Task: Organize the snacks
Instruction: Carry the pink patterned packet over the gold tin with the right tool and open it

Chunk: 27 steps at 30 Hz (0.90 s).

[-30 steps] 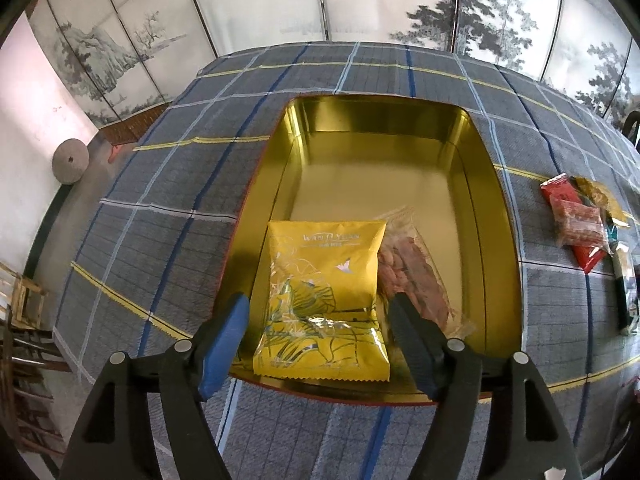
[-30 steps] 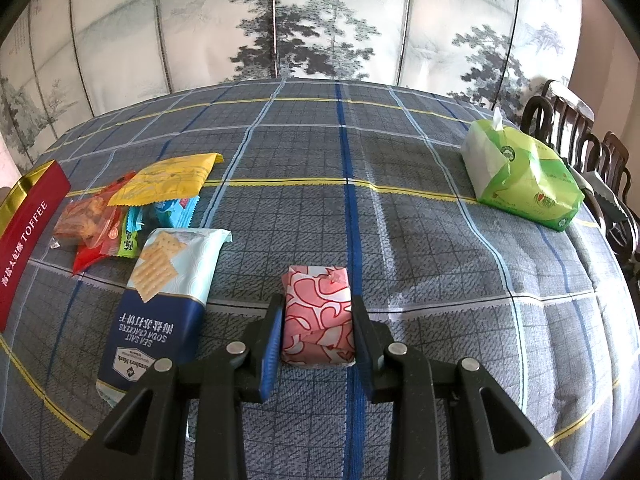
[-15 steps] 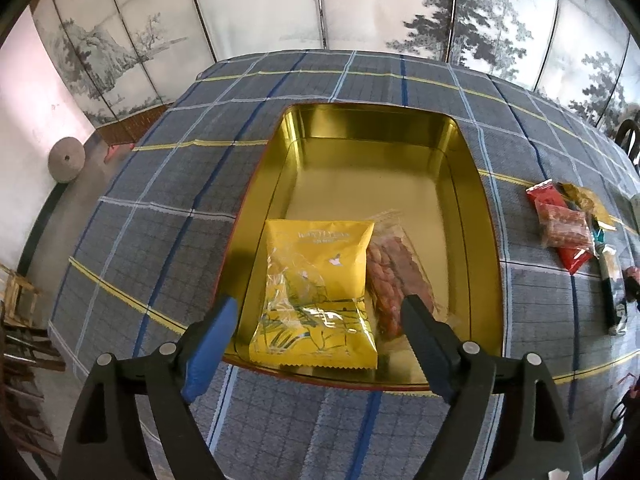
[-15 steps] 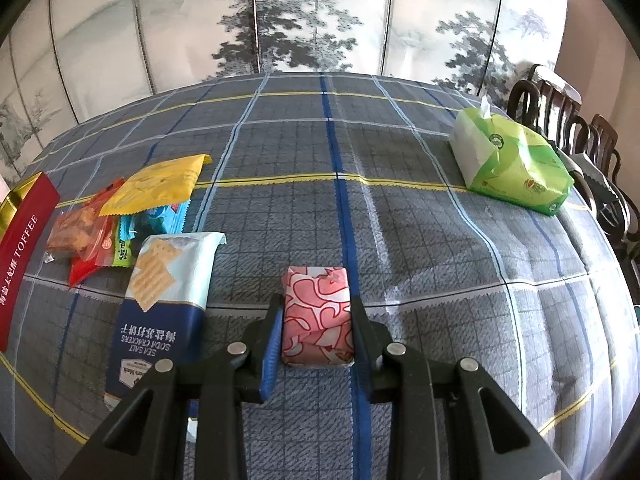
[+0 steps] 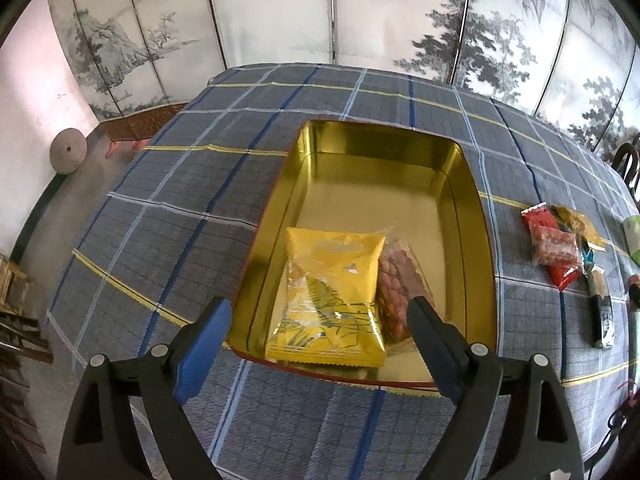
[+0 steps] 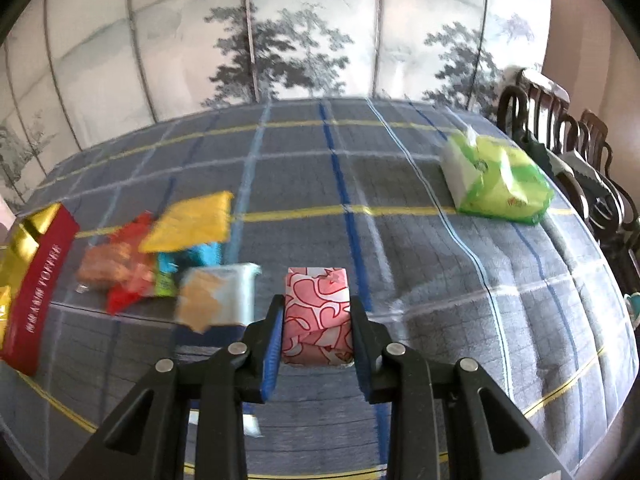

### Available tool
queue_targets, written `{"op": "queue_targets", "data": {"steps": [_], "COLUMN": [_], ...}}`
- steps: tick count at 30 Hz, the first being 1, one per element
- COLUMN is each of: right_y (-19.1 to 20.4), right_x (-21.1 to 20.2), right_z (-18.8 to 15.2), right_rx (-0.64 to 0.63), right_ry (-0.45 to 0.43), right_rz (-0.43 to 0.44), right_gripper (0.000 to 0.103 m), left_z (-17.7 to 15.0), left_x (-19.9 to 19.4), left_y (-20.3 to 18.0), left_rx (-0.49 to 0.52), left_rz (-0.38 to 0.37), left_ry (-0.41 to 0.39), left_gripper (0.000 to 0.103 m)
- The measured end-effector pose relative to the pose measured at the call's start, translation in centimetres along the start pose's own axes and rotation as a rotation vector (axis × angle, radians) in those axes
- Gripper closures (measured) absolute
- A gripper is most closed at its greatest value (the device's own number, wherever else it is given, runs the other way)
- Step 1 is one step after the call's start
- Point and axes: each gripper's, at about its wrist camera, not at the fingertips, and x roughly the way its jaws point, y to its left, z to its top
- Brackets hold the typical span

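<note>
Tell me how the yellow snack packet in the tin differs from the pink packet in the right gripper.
The yellow snack packet lies flat in the gold tin, while the pink packet is clamped in the right gripper. The yellow snack packet is a flat pouch with a clear window; the pink packet is a blocky, opaque bundle with red swirls. The left gripper is open near the yellow one, apart from it. Both are sealed snacks.

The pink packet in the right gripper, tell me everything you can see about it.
The pink packet is a small, blocky, soft-looking parcel wrapped in pale pink film or paper with red swirl outlines and a star. Its wrapping shows folds on the near end. It sits lengthwise between the right gripper's fingers, which press on both long sides, so it is clamped. Whether it has left the checked tablecloth cannot be told. Nothing else touches it; the cracker pack lies apart to one side.
</note>
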Motion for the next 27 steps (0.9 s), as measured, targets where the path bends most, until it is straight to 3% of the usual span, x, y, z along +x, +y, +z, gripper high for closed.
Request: {"op": "queue_targets", "data": {"steps": [6,20,27], "right_y": [5.5,21.3,26.5], "right_x": [-2.1,-4.5,-5.1], "right_z": [0.5,-0.5,-1.4], "right_rx": [-0.071,-0.253,-0.328], "right_ry": [-0.029,-0.001,0.004], "right_rz": [0.088,0.376,0.44], "right_gripper": [0.073,0.073,0.073], "left_z": [-0.3,-1.6,-2.1], "left_x": [-0.6,-1.9,-2.1], "left_y": [1.9,7.0,9.3], "left_rx": [-0.038,-0.127,-0.175], "left_rz": [0.0,0.044,0.071], "left_ry": [-0.008,-0.005,0.0], "left_gripper": [0.015,0.015,0.015]}}
